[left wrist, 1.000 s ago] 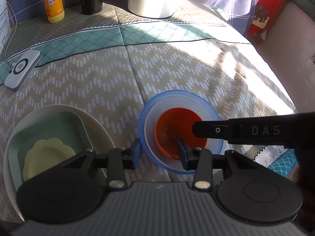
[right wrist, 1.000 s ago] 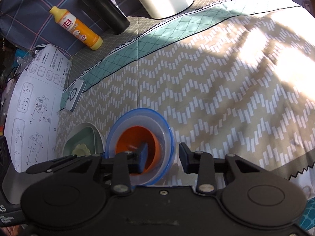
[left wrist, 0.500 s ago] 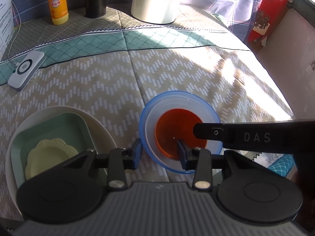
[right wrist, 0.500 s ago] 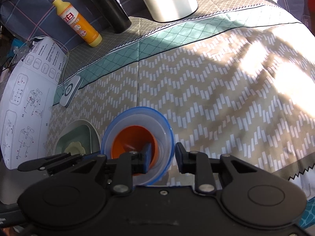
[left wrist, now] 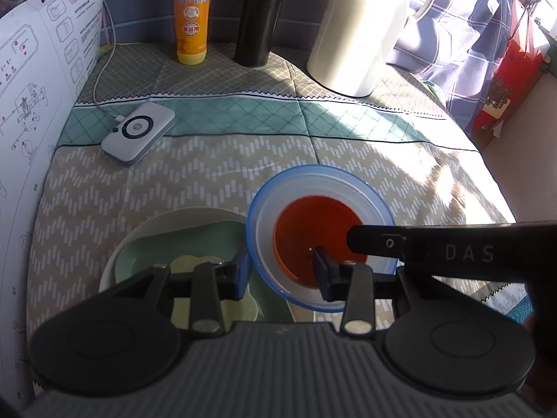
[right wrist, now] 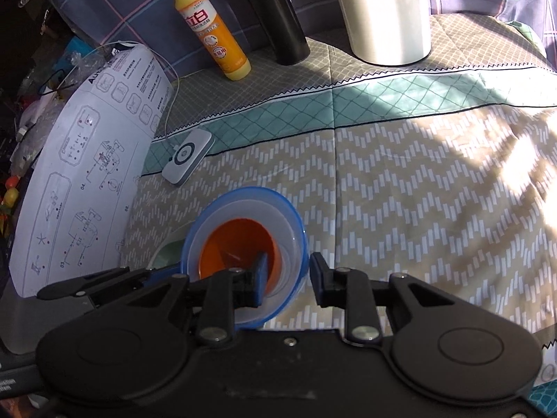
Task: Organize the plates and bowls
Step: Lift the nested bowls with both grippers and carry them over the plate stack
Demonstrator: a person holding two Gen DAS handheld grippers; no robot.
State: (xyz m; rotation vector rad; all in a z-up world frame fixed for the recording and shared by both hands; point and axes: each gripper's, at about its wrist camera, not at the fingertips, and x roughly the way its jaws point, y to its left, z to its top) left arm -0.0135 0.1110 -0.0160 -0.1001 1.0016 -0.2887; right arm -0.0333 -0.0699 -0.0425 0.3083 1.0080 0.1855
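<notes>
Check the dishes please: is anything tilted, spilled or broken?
The blue-rimmed bowl with the orange bowl inside is tilted, held at its rim by the left gripper and right gripper. Nothing looks spilled or broken.

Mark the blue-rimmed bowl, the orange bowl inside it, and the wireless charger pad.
blue-rimmed bowl (left wrist: pixel 278 188), left wrist view, far rim
orange bowl (left wrist: pixel 306 230), left wrist view, inner floor
wireless charger pad (right wrist: pixel 188 154), right wrist view, centre ring on its top face
</notes>
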